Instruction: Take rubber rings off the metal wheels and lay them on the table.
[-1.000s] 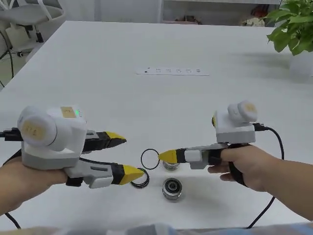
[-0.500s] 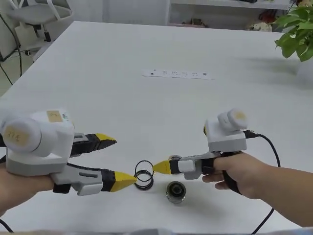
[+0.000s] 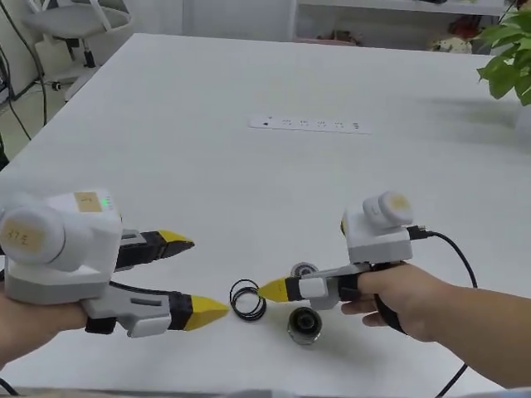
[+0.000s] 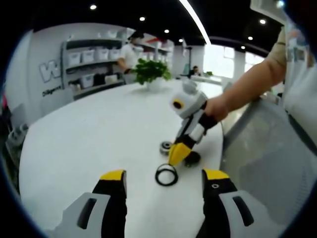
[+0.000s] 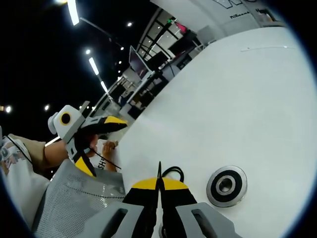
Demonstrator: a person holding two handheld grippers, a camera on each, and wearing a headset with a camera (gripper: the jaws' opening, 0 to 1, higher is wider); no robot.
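Observation:
Two small metal wheels sit near the table's front edge, one (image 3: 304, 270) just behind my right gripper (image 3: 267, 289) and one (image 3: 304, 323) in front of it. That gripper is shut, and a thin black rubber ring (image 5: 159, 170) shows pinched between its yellow tips (image 5: 159, 184). The ring hangs down onto a small pile of black rings (image 3: 246, 299) on the table. A wheel (image 5: 226, 185) lies to the right of the jaws. My left gripper (image 3: 192, 275) is open, a little left of the pile, and faces it; the rings (image 4: 157, 176) lie ahead between its jaws (image 4: 164, 175).
A white power strip (image 3: 309, 125) lies across the middle of the table (image 3: 207, 149). A green plant (image 3: 508, 58) stands at the far right. An office chair (image 3: 75, 18) is beyond the far left corner. A black cable (image 3: 465, 265) trails from the right gripper.
The right gripper has lowered its ring from above the table down onto the other rings. The left gripper stays open at about the same spot; the head camera has shifted.

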